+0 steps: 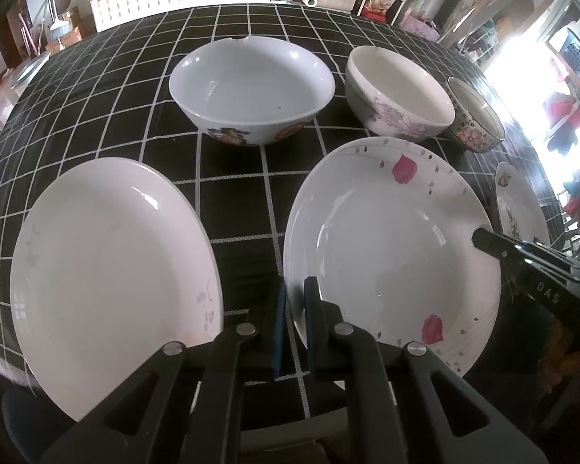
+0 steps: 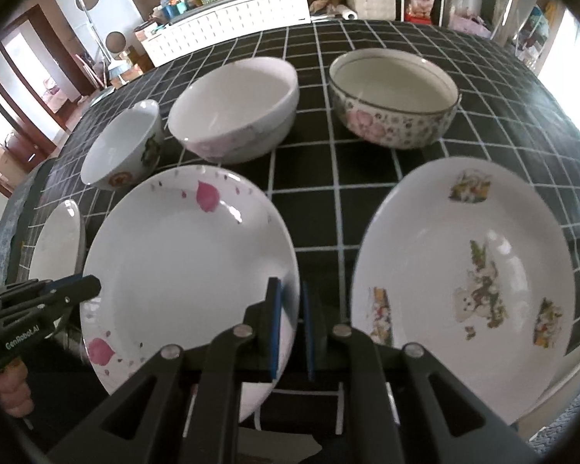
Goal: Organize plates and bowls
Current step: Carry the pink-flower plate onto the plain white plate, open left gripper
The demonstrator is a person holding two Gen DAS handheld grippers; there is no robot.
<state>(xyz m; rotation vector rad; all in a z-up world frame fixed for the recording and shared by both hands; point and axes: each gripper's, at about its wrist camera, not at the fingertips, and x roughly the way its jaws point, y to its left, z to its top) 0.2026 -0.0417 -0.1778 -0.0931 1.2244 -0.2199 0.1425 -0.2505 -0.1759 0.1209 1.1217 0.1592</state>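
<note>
A white plate with pink petals (image 1: 390, 247) (image 2: 189, 270) lies in the front middle of the checked table. My left gripper (image 1: 294, 321) is shut on its left rim; it also shows in the right wrist view (image 2: 79, 288). My right gripper (image 2: 290, 328) is shut on its right rim; it also shows in the left wrist view (image 1: 483, 237). A plain white plate (image 1: 112, 270) (image 2: 58, 247) lies to the left. A plate with flower prints (image 2: 468, 282) (image 1: 518, 208) lies to the right.
Three bowls stand behind the plates: a chipped white bowl (image 1: 251, 89) (image 2: 123, 147), a lilac-flowered bowl (image 1: 398, 92) (image 2: 236, 108), and a pink speckled bowl (image 2: 394, 96) (image 1: 475, 120). The black checked tablecloth (image 1: 236, 201) covers the table. White cabinets stand beyond.
</note>
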